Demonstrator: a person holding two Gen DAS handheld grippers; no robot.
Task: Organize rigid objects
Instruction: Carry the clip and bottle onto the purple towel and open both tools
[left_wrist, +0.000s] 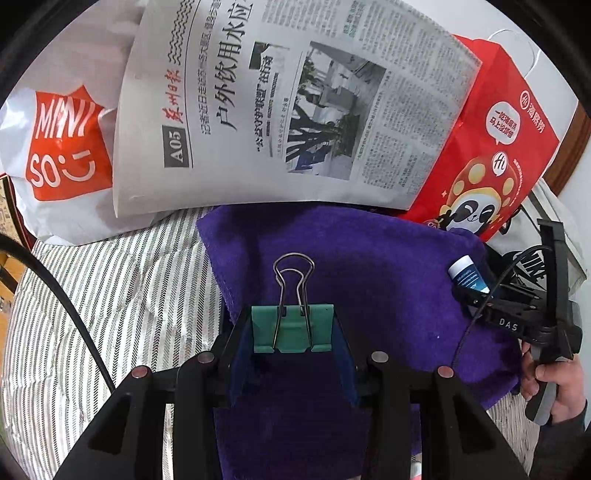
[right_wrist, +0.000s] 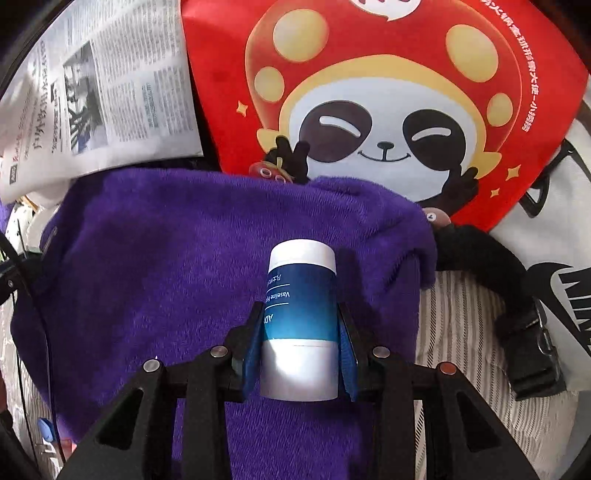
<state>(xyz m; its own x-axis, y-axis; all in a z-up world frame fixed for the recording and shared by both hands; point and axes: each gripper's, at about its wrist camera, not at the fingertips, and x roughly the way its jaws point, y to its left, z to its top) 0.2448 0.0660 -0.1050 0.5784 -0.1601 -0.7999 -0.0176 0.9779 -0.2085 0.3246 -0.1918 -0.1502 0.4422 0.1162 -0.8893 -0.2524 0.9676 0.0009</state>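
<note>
Pinched between the left gripper (left_wrist: 293, 332) jaws at lower centre, a green binder clip (left_wrist: 292, 328) sits over the purple towel (left_wrist: 388, 258); "MINISO" bag (left_wrist: 62, 147) upper left, "A05" newspaper (left_wrist: 295, 103) above.

Right view: right gripper (right_wrist: 300, 325) jaws clamp a blue-white "Vaseline" tube (right_wrist: 301, 314) at centre, panda bag (right_wrist: 384, 110) above.

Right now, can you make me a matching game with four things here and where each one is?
Things:
1. binder clip
2. Vaseline tube
3. purple towel
4. newspaper

Places:
A. leaning up at the back
B. in the right gripper
C. spread on the striped sheet
D. in the left gripper

Pairs: 1-D, 2-B, 3-C, 4-A
</note>
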